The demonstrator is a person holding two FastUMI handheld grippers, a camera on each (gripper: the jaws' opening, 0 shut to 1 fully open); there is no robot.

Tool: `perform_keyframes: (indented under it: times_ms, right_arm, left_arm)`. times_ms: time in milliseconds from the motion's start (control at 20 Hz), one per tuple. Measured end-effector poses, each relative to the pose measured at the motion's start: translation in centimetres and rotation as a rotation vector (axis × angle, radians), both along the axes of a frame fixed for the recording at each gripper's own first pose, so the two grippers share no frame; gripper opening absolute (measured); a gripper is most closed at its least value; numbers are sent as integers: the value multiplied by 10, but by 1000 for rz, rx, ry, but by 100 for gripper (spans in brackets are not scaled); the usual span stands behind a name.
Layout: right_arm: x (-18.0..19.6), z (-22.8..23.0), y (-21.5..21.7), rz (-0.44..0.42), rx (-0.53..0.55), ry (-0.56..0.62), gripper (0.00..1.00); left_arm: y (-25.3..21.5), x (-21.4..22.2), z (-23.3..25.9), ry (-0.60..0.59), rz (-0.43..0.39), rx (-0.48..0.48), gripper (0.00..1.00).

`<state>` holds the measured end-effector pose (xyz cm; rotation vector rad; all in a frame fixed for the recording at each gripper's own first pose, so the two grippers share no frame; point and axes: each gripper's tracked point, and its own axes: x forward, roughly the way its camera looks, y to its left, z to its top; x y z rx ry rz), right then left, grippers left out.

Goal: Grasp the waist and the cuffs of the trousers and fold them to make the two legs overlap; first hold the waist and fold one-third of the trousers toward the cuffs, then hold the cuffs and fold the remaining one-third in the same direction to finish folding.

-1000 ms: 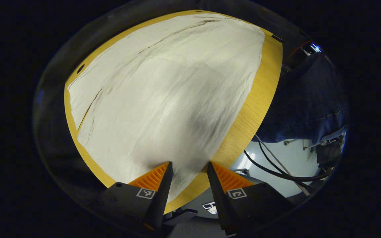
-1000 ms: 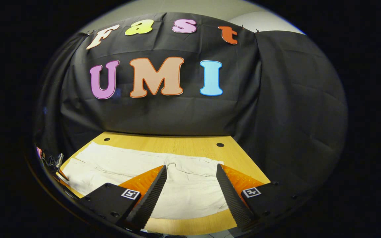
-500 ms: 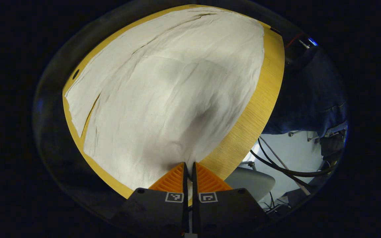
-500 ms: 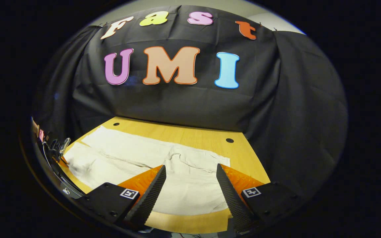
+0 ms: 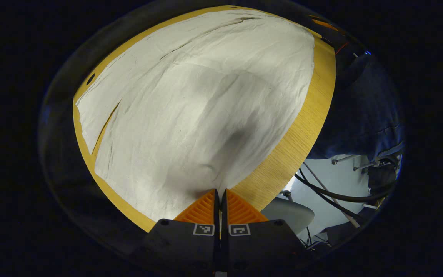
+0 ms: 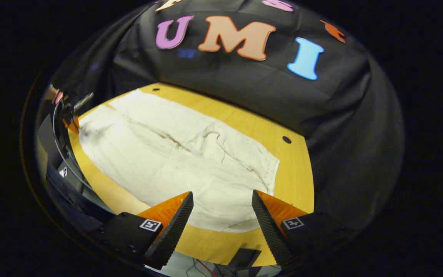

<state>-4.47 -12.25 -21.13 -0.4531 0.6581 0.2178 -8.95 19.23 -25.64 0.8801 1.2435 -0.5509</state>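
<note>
- The left hand-held gripper (image 5: 220,192) has gone from spread wide a second ago to clamped on a near corner of the trousers (image 5: 202,96), at the cuff end by my judgement, so its grip looks secured for the leg-over-leg fold.
- The trousers lie flat along the counter (image 5: 302,127): pale, creased, with the seam between the legs running lengthwise.
- The right hand-held gripper (image 6: 221,204), jaws wide and empty, has tilted down over the waist (image 6: 260,169); it probably grasps next.
</note>
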Motion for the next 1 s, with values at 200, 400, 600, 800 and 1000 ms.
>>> perform_keyframes:
  times_ms: [200, 400, 600, 800, 1000]
  right_arm:
    - [-12, -50, 3, 167, -114, 171, 98]
    - [-16, -89, 8, 285, -184, 297, 99]
    - [-19, -117, 6, 366, -235, 441, 97]
    - [-18, -131, 2, 387, -246, 544, 86]
    - [-13, -134, 1, 374, -228, 593, 73]
  left_arm:
    - [0, 1, 0, -1, 23, 3, 0]
    - [0, 1, 0, 2, 16, 23, 0]
    - [0, 1, -1, 2, 23, 36, 0]
    - [0, 0, -2, -2, 25, 45, 0]
    - [1, 0, -2, -1, 30, 43, 0]
